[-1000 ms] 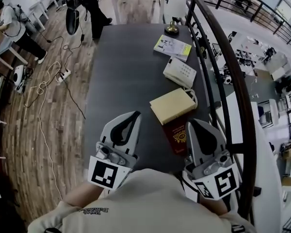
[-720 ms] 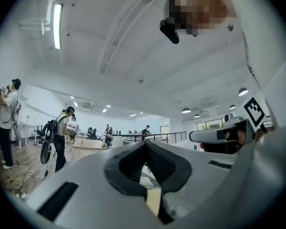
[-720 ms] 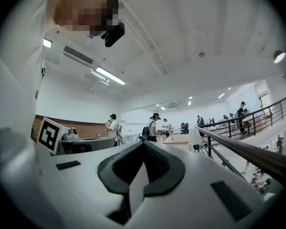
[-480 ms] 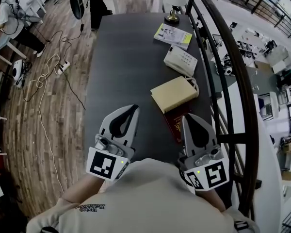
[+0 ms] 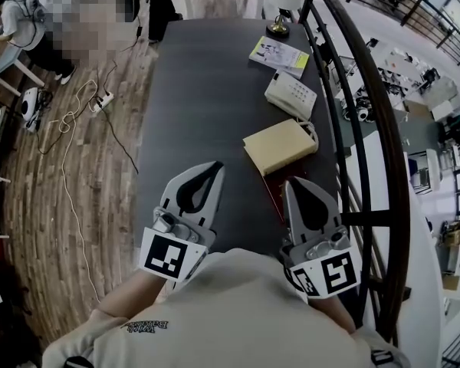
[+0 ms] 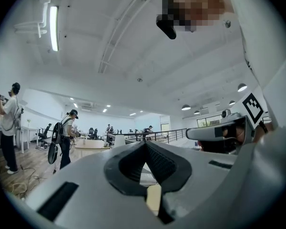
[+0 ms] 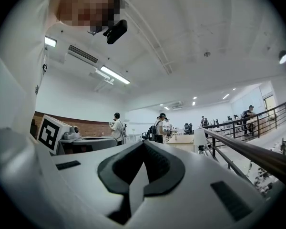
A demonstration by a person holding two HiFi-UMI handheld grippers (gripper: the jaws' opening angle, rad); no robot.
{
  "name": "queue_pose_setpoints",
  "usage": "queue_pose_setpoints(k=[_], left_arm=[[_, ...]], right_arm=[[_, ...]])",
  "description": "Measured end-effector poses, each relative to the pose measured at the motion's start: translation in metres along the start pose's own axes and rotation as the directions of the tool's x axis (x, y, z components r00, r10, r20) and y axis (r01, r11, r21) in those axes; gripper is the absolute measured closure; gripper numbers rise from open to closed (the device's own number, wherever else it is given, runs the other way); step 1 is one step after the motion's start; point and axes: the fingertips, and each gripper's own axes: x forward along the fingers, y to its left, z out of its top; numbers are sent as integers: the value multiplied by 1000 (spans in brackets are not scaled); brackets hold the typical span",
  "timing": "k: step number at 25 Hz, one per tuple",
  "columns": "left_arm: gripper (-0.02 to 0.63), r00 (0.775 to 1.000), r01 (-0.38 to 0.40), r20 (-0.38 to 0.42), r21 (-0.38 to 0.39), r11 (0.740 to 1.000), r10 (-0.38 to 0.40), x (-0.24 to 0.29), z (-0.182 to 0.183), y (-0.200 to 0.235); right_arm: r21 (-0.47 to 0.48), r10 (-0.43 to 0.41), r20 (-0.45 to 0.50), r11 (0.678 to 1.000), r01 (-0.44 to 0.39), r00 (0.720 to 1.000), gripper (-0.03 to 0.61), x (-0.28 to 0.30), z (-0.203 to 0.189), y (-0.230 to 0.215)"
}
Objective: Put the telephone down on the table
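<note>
A white desk telephone (image 5: 290, 96) lies on the dark table (image 5: 199, 113) near its right edge, far beyond both grippers. My left gripper (image 5: 213, 165) hovers over the table's near end, shut with nothing in it. My right gripper (image 5: 290, 182) is level with it on the right, also shut and empty, and it covers part of a red passport (image 5: 273, 187). In the left gripper view the jaws (image 6: 145, 144) meet at the tips and the right gripper (image 6: 219, 132) shows beside them. In the right gripper view the jaws (image 7: 144, 144) are closed too.
A tan book (image 5: 280, 146) lies between the passport and the telephone. Farther back are a yellow-green booklet (image 5: 279, 54) and a brass lamp base (image 5: 278, 27). A dark railing (image 5: 368, 129) runs along the table's right side. People stand on the wooden floor (image 5: 54, 167) at the left, among cables.
Both grippers have sunk a little toward the table's near end. The right one now hides more of the red passport. The things on the table have not moved.
</note>
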Motion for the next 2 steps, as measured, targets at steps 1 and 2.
queue_pose_setpoints(k=[1, 2], left_arm=[[609, 1000, 0, 1, 2, 1000, 0, -1, 1, 1], [609, 1000, 1, 2, 3, 1000, -1, -2, 2, 3]], right_arm=[[0, 0, -4, 1000, 0, 1000, 577, 0, -1, 2], [1, 0, -8, 1000, 0, 1000, 577, 0, -1, 3]])
